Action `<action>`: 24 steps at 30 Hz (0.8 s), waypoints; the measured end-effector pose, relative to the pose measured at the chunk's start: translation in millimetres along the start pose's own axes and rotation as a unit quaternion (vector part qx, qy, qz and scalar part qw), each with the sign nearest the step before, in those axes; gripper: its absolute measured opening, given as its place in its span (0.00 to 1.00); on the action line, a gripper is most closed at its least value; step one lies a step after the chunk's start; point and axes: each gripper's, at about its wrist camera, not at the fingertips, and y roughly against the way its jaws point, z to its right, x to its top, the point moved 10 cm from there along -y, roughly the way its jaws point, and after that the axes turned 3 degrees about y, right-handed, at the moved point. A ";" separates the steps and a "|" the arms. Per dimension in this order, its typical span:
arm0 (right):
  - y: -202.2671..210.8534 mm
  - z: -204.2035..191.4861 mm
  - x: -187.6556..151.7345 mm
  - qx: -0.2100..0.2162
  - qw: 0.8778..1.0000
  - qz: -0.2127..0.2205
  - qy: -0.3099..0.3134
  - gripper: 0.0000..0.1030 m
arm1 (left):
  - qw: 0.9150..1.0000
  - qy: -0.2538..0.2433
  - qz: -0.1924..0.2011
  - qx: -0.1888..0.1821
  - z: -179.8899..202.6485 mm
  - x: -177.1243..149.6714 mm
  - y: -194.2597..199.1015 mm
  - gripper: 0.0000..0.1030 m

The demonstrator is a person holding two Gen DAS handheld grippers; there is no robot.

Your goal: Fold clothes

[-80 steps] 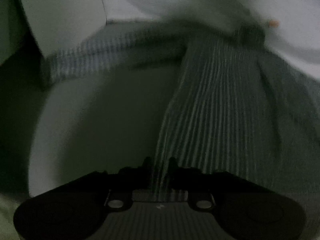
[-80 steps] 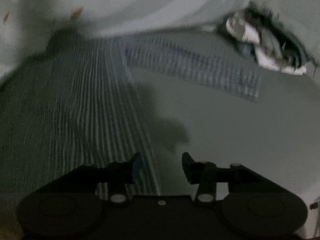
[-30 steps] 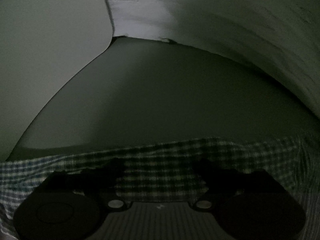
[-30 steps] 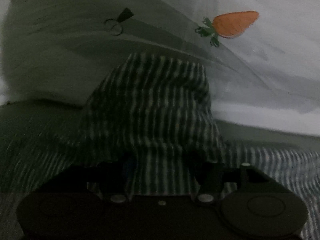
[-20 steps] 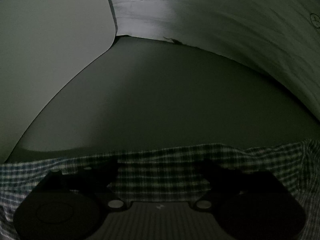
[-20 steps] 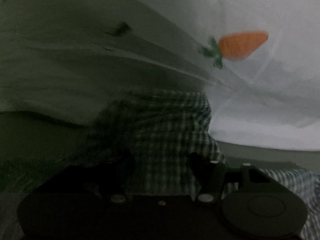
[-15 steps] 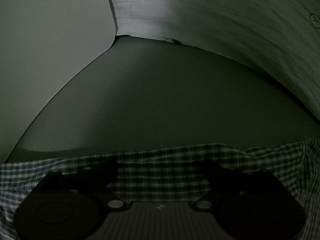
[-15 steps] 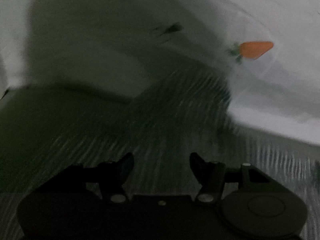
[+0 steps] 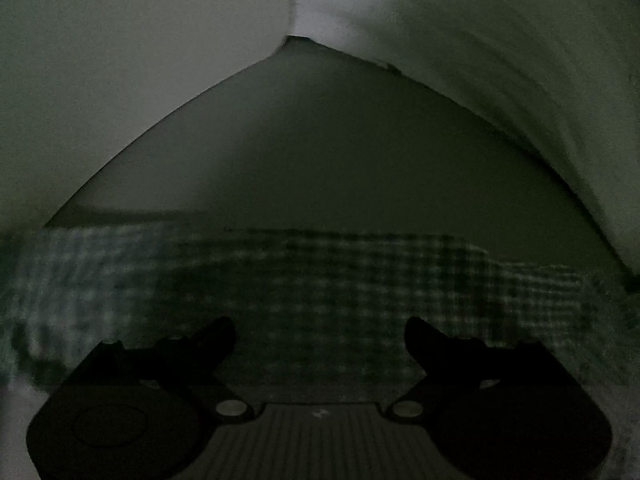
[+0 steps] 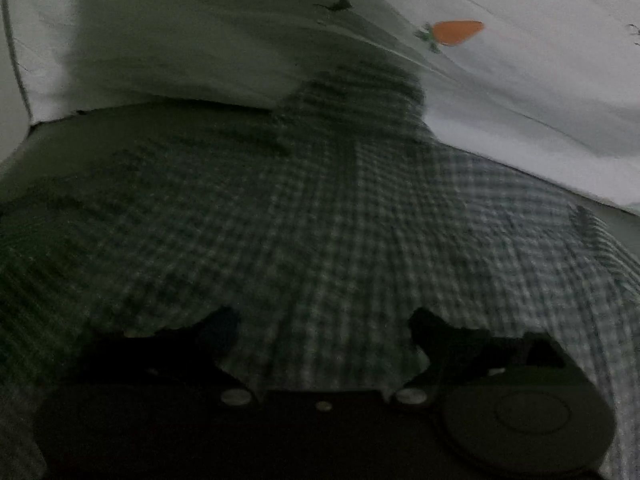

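Note:
A dark checked garment (image 9: 360, 280) lies flat across the lower part of the left wrist view, its far edge running straight from side to side. My left gripper (image 9: 319, 332) hangs over it, open, with only cloth behind its fingers. In the right wrist view the same checked garment (image 10: 340, 208) spreads wide over the grey surface, and one narrow part rises against the white sheet behind. My right gripper (image 10: 322, 322) is above the cloth with its jaws opening; no cloth is pinched between its fingers (image 10: 428, 324).
A grey surface (image 9: 320, 152) stretches beyond the garment to a corner. A white sheet (image 10: 520, 80) with an orange carrot print (image 10: 456, 32) hangs along the back and right. A pale wall (image 9: 120, 60) closes the left side. The scene is dim.
My right gripper let go of the bunched checked cloth and spread its fingers; the cloth now lies flat below. The left gripper drew back, so more garment shows in front of it.

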 end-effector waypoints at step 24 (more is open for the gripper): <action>42.5 19.7 -70.5 0.007 0.995 0.074 -0.064 1.00 | 0.974 0.122 0.122 0.148 -152.7 -30.6 28.6 0.96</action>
